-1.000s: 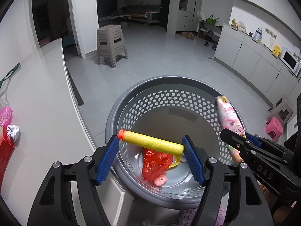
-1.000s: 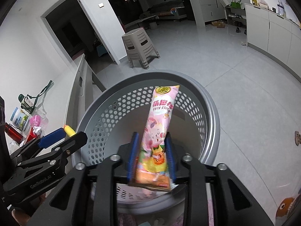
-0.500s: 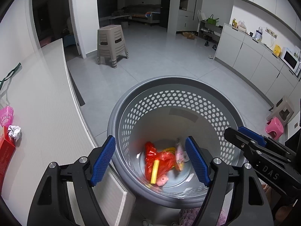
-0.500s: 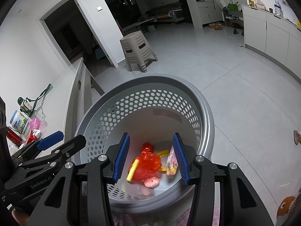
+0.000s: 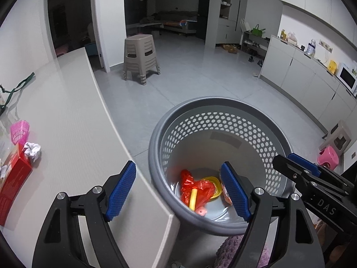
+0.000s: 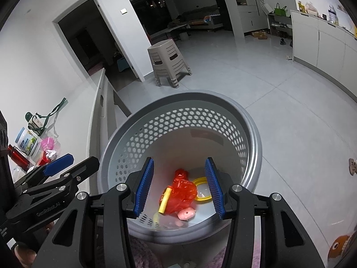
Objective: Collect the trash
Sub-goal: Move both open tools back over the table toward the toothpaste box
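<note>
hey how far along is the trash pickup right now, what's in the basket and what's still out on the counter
Done: the yellow foam stick, red bag and snack packet lie in the grey basket. In hand: nothing; the left gripper and right gripper both show open jaws. Left: a crumpled paper ball beside the red box on the counter.

your counter (image 5: pixel 67 134) carries a pink basket (image 5: pixel 19 131), crumpled paper (image 5: pixel 32 151) and a red box (image 5: pixel 13 176) at nine o'clock; the floor (image 5: pixel 200 82) carries the grey basket (image 5: pixel 156 147) and stacked stools (image 5: pixel 140 58) at twelve.
</note>
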